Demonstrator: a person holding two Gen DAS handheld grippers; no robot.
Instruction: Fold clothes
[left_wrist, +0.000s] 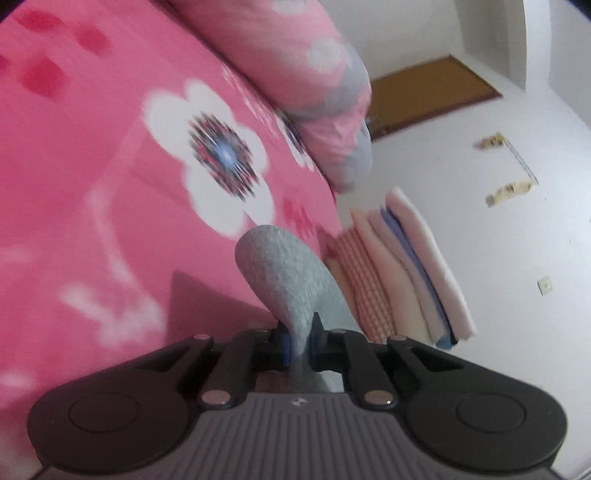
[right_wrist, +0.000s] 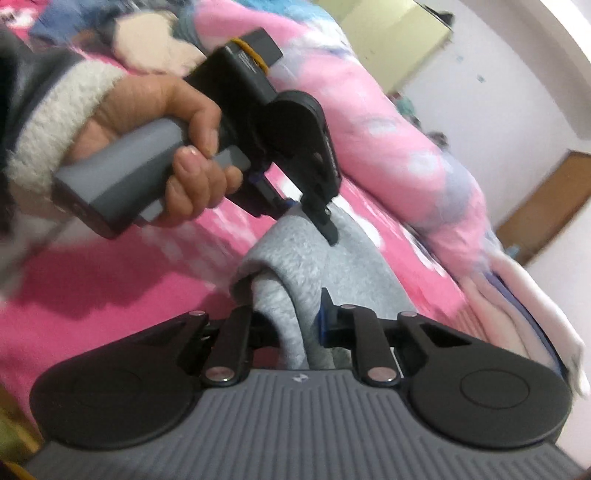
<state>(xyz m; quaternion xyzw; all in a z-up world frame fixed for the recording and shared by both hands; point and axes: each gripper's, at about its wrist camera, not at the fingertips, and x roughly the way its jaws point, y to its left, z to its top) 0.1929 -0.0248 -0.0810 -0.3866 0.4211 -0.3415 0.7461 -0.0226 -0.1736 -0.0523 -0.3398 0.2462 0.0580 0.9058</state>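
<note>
A grey fleece garment (left_wrist: 284, 273) lies bunched on the pink flowered bedsheet (left_wrist: 110, 184). In the left wrist view my left gripper (left_wrist: 300, 343) is shut on a fold of it, the cloth pinched between the blue pads. In the right wrist view my right gripper (right_wrist: 291, 319) is shut on another thick fold of the same grey garment (right_wrist: 332, 266). That view also shows the left gripper (right_wrist: 310, 218), held by a hand (right_wrist: 177, 147), clamped on the garment's far edge. Both views are blurred.
A rolled pink quilt (left_wrist: 295, 74) (right_wrist: 369, 129) lies along the bed's far side. A stack of folded clothes (left_wrist: 399, 280) (right_wrist: 517, 314) sits at the bed's edge beside the garment. Beyond are a white wall (left_wrist: 498, 258) and a brown door (left_wrist: 424, 96).
</note>
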